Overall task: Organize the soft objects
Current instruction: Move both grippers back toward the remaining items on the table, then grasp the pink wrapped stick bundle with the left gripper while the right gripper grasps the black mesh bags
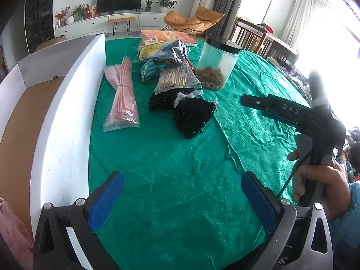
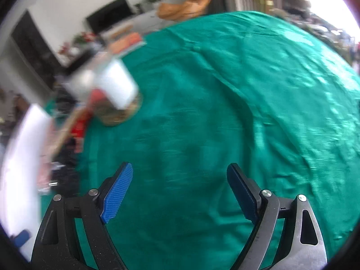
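A green tablecloth [image 1: 171, 168] covers the table, with a white-walled cardboard box [image 1: 67, 112] along its left. Mid-table lies the black beaded mesh bundle [image 1: 191, 112], beside a pink packet [image 1: 123, 99] and a clear jar [image 1: 216, 65]. The bundle looks light, floppy and snag-prone; its white tie [image 1: 186, 95] seems the best hold. Left gripper [image 1: 182, 200] and right gripper [image 2: 180, 191] both have jaws apart, holding nothing.

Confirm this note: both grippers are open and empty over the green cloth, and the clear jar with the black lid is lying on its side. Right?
One error. The left wrist view shows the clear jar standing upright on the green cloth, not on its side. The left gripper and right gripper are indeed open and empty.
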Available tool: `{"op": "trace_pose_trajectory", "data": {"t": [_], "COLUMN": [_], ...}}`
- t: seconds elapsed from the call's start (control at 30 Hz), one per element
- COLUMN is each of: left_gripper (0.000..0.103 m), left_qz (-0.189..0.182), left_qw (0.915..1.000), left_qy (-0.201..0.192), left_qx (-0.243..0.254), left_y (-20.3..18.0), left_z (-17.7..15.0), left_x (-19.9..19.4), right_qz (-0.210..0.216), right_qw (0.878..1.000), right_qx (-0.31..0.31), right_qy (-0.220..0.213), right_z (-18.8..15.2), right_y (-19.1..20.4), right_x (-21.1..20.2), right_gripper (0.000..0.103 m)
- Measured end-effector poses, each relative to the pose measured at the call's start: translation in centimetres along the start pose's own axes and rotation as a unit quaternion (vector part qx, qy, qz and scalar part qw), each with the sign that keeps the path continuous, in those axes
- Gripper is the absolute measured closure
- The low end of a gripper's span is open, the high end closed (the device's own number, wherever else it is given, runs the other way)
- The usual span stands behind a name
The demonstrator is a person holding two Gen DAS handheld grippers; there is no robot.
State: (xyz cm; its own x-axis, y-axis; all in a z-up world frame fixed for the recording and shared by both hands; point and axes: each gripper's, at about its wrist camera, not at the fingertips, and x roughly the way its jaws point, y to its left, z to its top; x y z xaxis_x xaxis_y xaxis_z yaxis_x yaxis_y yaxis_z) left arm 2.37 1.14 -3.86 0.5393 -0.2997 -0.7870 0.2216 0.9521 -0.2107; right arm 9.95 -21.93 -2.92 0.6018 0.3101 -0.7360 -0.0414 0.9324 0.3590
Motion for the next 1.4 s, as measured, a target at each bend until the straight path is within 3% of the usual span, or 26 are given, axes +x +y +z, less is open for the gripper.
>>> {"op": "trace_pose_trajectory", "data": {"t": [0.1, 0.17, 0.23, 0.27, 0.3, 0.4, 0.5, 0.57, 0.67, 0.73, 0.8, 0.97, 1.13, 1.17, 1.23, 1.27, 1.33, 1.37, 1.4], "left_gripper": [0.000, 0.000, 0.000, 0.000, 0.000, 0.000, 0.000, 0.000, 0.000, 0.000, 0.000, 0.001, 0.002, 0.011, 0.046, 0.078, 0.079, 0.080, 0.080], "left_qz": [0.006, 0.008, 0.007, 0.006, 0.006, 0.008, 0.011, 0.048, 0.106, 0.155, 0.180, 0.185, 0.105, 0.109, 0.131, 0.130, 0.107, 0.101, 0.096], "left_qw": [1.0000, 1.0000, 1.0000, 0.9999, 0.9999, 0.9998, 0.9998, 0.9984, 0.9928, 0.9856, 0.9810, 0.9795, 0.9820, 0.9820, 0.9793, 0.9792, 0.9789, 0.9790, 0.9799], "left_qy": [0.001, 0.004, 0.004, 0.006, 0.007, 0.011, -0.004, -0.028, -0.053, -0.059, -0.045, -0.021, 0.004, -0.008, -0.010, -0.002, 0.010, 0.012, 0.016], "left_qx": [0.001, 0.003, 0.005, 0.007, 0.010, 0.011, 0.014, 0.008, -0.015, -0.033, -0.058, -0.077, -0.157, -0.154, -0.154, -0.156, -0.174, -0.176, -0.174], "left_y": [-0.2, -0.4, -0.5, -0.5, -0.6, -0.8, -1.6, -1.8, -0.7, 0.9, 3.0, 6.1, 8.8, 8.8, 9.0, 9.2, 9.6, 9.3, 9.0], "left_z": [0.1, 0.1, -0.1, -0.2, -0.3, 0.0, 2.2, 4.7, 8.8, 11.2, 12.7, 13.6, 11.9, 11.7, 11.2, 11.0, 10.1, 9.5, 8.7], "left_x": [-0.1, -0.2, -0.5, -0.6, -0.7, -0.1, 1.4, 3.0, 6.2, 8.5, 10.7, 13.5, 14.4, 14.0, 13.4, 13.2, 12.4, 11.6, 10.9], "right_qz": [0.062, 0.045, 0.016, 0.020, 0.029, 0.030, -0.026, -0.052, -0.023, -0.015, -0.009, -0.004, -0.017, -0.018, -0.020, -0.026, -0.029, -0.022, -0.014], "right_qw": [0.989, 0.977, 0.973, 0.973, 0.976, 0.987, 0.997, 0.998, 0.999, 0.998, 0.997, 0.996, 0.996, 0.996, 0.997, 0.997, 0.998, 0.998, 0.998], "right_qx": [-0.132, -0.197, -0.214, -0.203, -0.189, -0.135, -0.074, -0.039, 0.009, 0.003, -0.013, -0.047, -0.026, -0.018, -0.004, 0.003, 0.027, 0.046, 0.063], "right_qy": [0.037, 0.069, 0.092, 0.104, 0.108, 0.075, 0.015, -0.013, -0.041, -0.063, -0.069, -0.076, -0.082, -0.081, -0.079, -0.075, -0.057, -0.041, -0.027], "right_z": [-0.4, -0.8, -1.0, -1.0, -1.0, -1.2, -2.8, -3.9, -4.7, -4.5, -4.4, -4.5, -4.3, -4.2, -4.0, -4.0, -4.0, -4.0, -4.0], "right_y": [7.8, 11.2, 12.0, 11.6, 10.9, 7.8, 3.2, 0.6, -1.8, -1.6, -0.8, 0.9, -0.3, -0.7, -1.3, -1.6, -2.7, -3.3, -4.0], "right_x": [1.5, 4.1, 6.8, 7.8, 8.0, 5.0, 0.5, -1.6, -3.1, -4.0, -3.9, -3.6, -3.7, -3.6, -3.5, -3.3, -2.7, -2.4, -2.2], "right_gripper": [0.016, 0.017, 0.019, 0.035, 0.066, 0.068, 0.068, 0.068, 0.068, 0.068, 0.067, 0.067, 0.067, 0.067, 0.066, 0.064, 0.051, 0.033, 0.031]}}
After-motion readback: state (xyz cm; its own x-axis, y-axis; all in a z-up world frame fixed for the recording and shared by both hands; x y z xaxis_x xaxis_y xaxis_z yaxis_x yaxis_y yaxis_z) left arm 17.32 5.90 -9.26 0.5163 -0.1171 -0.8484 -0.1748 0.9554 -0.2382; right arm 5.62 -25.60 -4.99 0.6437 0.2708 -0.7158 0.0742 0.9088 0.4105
